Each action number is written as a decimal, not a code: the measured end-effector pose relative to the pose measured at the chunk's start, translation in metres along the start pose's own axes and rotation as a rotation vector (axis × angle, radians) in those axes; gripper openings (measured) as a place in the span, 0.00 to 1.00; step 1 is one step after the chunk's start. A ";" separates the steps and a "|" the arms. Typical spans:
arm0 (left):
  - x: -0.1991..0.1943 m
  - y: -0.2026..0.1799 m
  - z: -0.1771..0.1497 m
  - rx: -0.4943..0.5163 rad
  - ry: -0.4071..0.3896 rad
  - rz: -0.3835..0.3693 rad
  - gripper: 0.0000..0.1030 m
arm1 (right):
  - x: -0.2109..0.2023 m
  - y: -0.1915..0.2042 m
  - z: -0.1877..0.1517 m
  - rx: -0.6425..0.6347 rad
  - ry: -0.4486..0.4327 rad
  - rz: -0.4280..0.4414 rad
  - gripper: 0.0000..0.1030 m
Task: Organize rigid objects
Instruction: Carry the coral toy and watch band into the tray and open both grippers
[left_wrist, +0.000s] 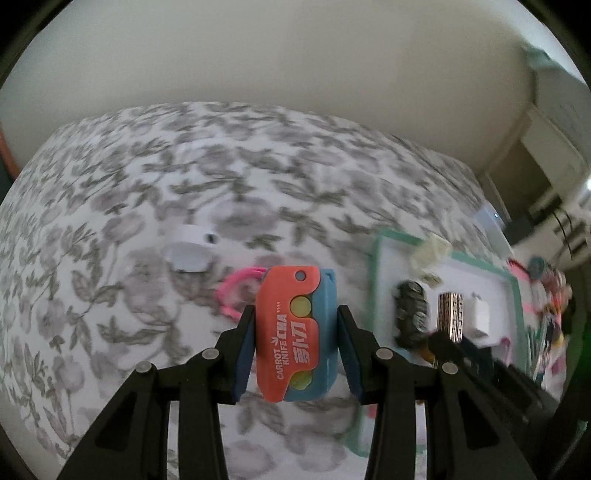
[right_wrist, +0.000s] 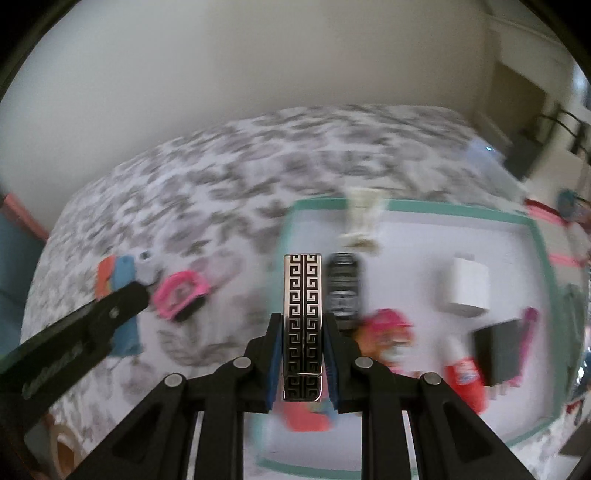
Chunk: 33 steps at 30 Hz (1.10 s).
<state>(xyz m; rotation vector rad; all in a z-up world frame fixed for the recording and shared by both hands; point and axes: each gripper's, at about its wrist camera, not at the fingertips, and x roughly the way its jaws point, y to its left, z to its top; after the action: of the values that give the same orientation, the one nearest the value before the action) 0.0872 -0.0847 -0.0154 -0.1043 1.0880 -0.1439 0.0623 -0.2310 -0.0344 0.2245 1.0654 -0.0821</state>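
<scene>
- Left wrist view: left gripper (left_wrist: 295, 325) is clamped on an orange-and-blue toy knife (left_wrist: 297, 332), carried clear of the floral cloth (left_wrist: 147, 184); the toy is held by its two long sides, with roughly the front half overhanging the pads
- Right wrist view: right gripper (right_wrist: 303, 332) is closed tight on a narrow metal clip with a black key pattern (right_wrist: 303, 314), held lengthwise above the near left part of the teal-rimmed tray (right_wrist: 537, 240)
- Tray contents: a white block (right_wrist: 469, 291), a dark ribbed piece (right_wrist: 344, 288), a black box (right_wrist: 498, 350), red and pink items near the front; identities are too blurred to be confirmed
- Still on the cloth, left of the tray: a pink ring-like item (right_wrist: 181, 291) and a white round piece (left_wrist: 190, 251)
- Risk: the clip is slim and glossy; a slip or twist in the pads is likely if it is swung fast
- Risk: the toy knife can be levered out of the grip if its overhanging end is knocked on the tray rim
- Risk: the tray is crowded near the front; items already placed can be displaced by a careless drop
- Risk: both grippers are near each other; a collision is possible if both are brought to the tray at once
</scene>
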 end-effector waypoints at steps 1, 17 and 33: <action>0.001 -0.007 -0.002 0.017 0.004 -0.005 0.42 | 0.000 -0.011 0.001 0.020 0.003 -0.014 0.21; 0.021 -0.097 -0.034 0.247 0.083 -0.093 0.42 | -0.004 -0.101 -0.006 0.213 0.003 -0.128 0.22; 0.043 -0.094 -0.040 0.244 0.148 -0.128 0.42 | 0.010 -0.102 -0.013 0.209 0.056 -0.129 0.22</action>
<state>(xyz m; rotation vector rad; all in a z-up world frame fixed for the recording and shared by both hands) 0.0654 -0.1855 -0.0568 0.0574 1.2034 -0.4030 0.0383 -0.3276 -0.0641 0.3484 1.1269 -0.3054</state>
